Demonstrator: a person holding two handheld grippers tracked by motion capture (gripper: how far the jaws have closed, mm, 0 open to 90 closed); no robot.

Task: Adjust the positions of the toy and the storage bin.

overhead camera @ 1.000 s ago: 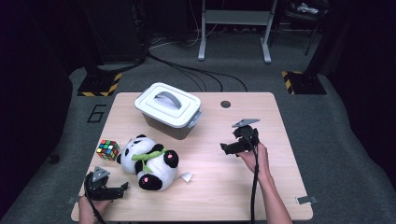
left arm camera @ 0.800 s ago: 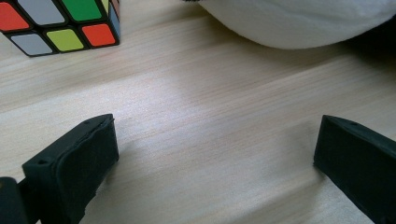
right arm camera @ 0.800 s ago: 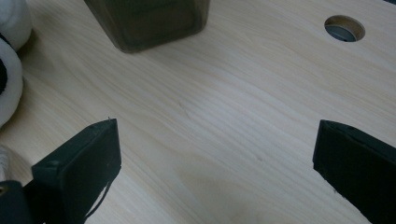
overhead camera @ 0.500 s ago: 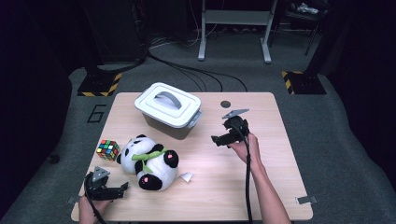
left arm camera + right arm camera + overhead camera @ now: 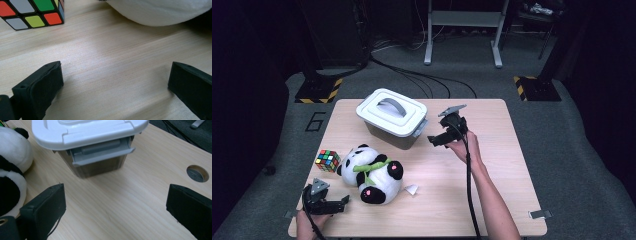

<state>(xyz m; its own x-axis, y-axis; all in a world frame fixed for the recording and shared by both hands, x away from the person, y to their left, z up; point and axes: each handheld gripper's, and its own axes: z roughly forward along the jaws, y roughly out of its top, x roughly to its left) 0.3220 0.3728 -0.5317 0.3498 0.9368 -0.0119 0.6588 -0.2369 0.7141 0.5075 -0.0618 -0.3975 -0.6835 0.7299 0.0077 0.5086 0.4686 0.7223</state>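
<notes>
Your right gripper [image 5: 435,139] has moved left toward the lidded grey box [image 5: 393,117] since the earlier frames; from above, it sits just beside the box's latch, while your left gripper [image 5: 338,204] rests at the tabletop's [image 5: 492,165] near left corner by the plush panda [image 5: 371,173]. Left gripper view: jaws wide, empty, a colour cube [image 5: 32,12] ahead. Right gripper view: jaws wide, the grey latch [image 5: 102,153] straight ahead.
</notes>
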